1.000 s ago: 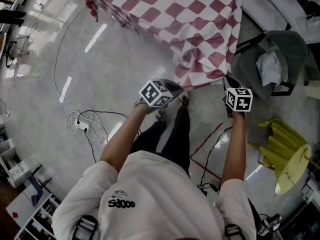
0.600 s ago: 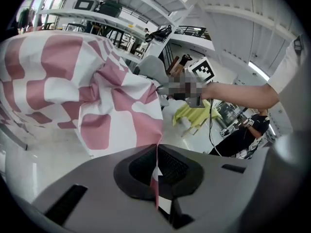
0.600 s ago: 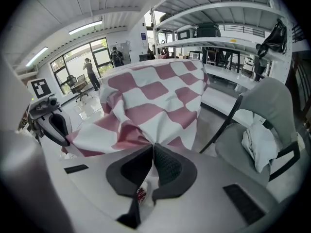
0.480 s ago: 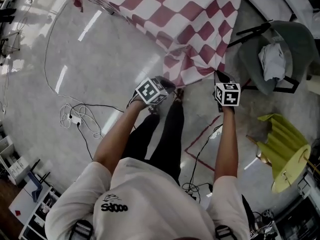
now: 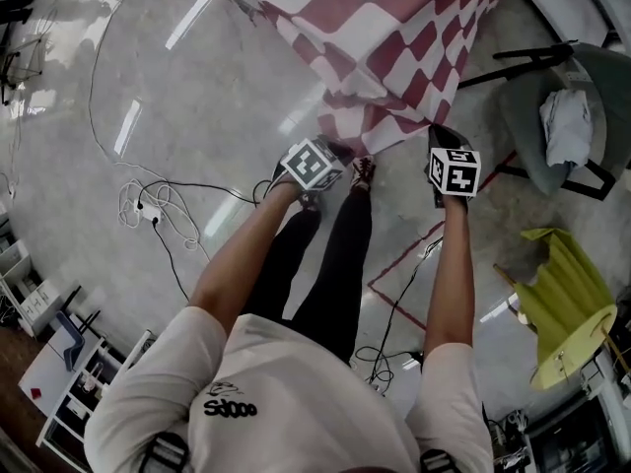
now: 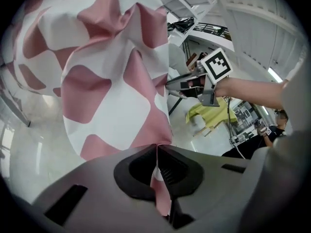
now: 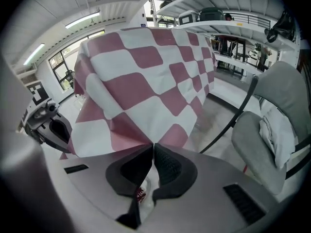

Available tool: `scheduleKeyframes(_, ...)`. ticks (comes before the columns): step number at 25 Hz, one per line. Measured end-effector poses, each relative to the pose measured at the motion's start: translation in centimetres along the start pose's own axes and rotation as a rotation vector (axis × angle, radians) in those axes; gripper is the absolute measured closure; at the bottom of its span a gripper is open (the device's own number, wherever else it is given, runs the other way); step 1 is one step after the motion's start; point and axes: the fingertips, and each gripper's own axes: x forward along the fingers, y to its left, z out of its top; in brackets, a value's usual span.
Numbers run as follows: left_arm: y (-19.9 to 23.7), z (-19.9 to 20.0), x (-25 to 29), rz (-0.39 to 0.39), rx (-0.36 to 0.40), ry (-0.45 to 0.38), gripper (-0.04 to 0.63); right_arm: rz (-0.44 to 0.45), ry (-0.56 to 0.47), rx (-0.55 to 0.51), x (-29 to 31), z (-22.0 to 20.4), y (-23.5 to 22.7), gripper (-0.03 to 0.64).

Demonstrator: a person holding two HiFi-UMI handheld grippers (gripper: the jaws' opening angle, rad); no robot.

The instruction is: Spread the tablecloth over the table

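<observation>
A red-and-white checked tablecloth [image 5: 394, 37] lies draped over the table at the top of the head view, its near edge hanging toward the floor. My left gripper [image 5: 330, 153] is shut on the cloth's near hem; the left gripper view shows the fabric [image 6: 116, 81] pinched between the jaws [image 6: 156, 147]. My right gripper [image 5: 436, 138] is shut on the hem further right, and in the right gripper view the tablecloth [image 7: 146, 81] rises from its closed jaws [image 7: 153, 146]. The table itself is hidden beneath the cloth.
A grey chair [image 5: 577, 116] with a white rag on it stands at the right. A yellow-green chair [image 5: 567, 304] is nearer, lower right. White cables [image 5: 148, 215] lie on the shiny floor at left. Red tape lines [image 5: 404, 264] mark the floor by my legs.
Both grippers have come down with the cloth's near edge, pulling it lower over the table's front. The head view has shifted so the table sits higher in the picture.
</observation>
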Motion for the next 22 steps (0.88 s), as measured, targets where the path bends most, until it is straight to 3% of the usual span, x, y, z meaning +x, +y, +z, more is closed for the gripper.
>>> scheduleKeyframes(3, 2.4, -1.4, 1.5, 0.066, -0.065, -0.007, 0.563, -0.002, 0.005, 0.008, 1.5, 0.0, 0.5, 0.562)
scheduleKeyframes(7, 5.1, -3.9, 3.2, 0.139, -0.136, 0.000, 0.563, 0.028, 0.014, 0.057, 2.6, -1.6, 2.0, 0.454)
scheduleKeyframes(16, 9.0, -6.0, 4.3, 0.239, -0.244, -0.084, 0.561, 0.066, -0.036, 0.091, 3.0, -1.1, 5.6, 0.443)
scheduleKeyframes(17, 9.1, -6.0, 3.9, 0.238, -0.260, -0.091, 0.538, 0.074, -0.044, 0.094, 3.0, -0.6, 6.1, 0.443)
scheduleKeyframes(19, 9.1, -6.1, 2.8, 0.231, -0.318, -0.111, 0.387, 0.092, -0.054, 0.101, 2.6, 0.4, 7.4, 0.443)
scheduleKeyframes(22, 7.9, -6.1, 0.2, 0.203, -0.396, -0.149, 0.380, 0.107, -0.061, 0.116, 0.9, 1.6, 9.5, 0.443)
